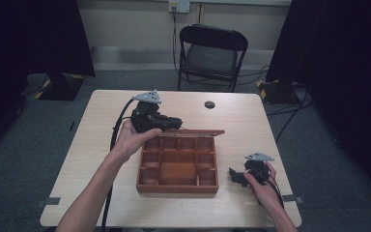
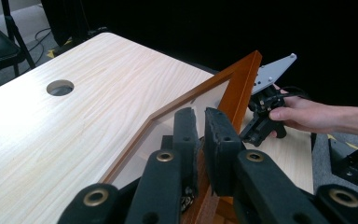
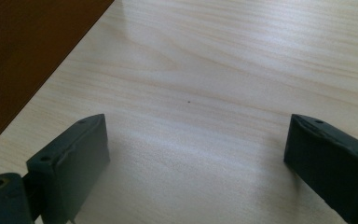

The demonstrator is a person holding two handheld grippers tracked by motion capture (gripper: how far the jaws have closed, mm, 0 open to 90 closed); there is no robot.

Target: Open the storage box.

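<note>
One wooden box (image 1: 178, 166) sits near the middle of the pale worktop (image 1: 72, 164), its lid (image 1: 193, 131) raised along the far side. Inside, thin walls split the box into a row of small compartments along the back, more down each side and one larger space in the centre; all of the compartments in sight look bare, showing only the reddish wood of the floor. The left gripper (image 1: 171, 123) is at the left end of the lid, and in the left gripper view its pads (image 2: 216, 140) are clamped together on the lid's orange-brown frame (image 2: 240, 88), which runs up and away between them. The right gripper (image 1: 235, 175) rests low on the worktop just beside the box's right wall, not touching it, its jaws spread wide apart over bare wood with nothing between them. Beyond the lid a round cable hole (image 1: 209, 104) is cut in the worktop. A black folding chair (image 1: 211, 55) stands behind the far edge, well apart from the box, with cables on the grey floor around it.
</note>
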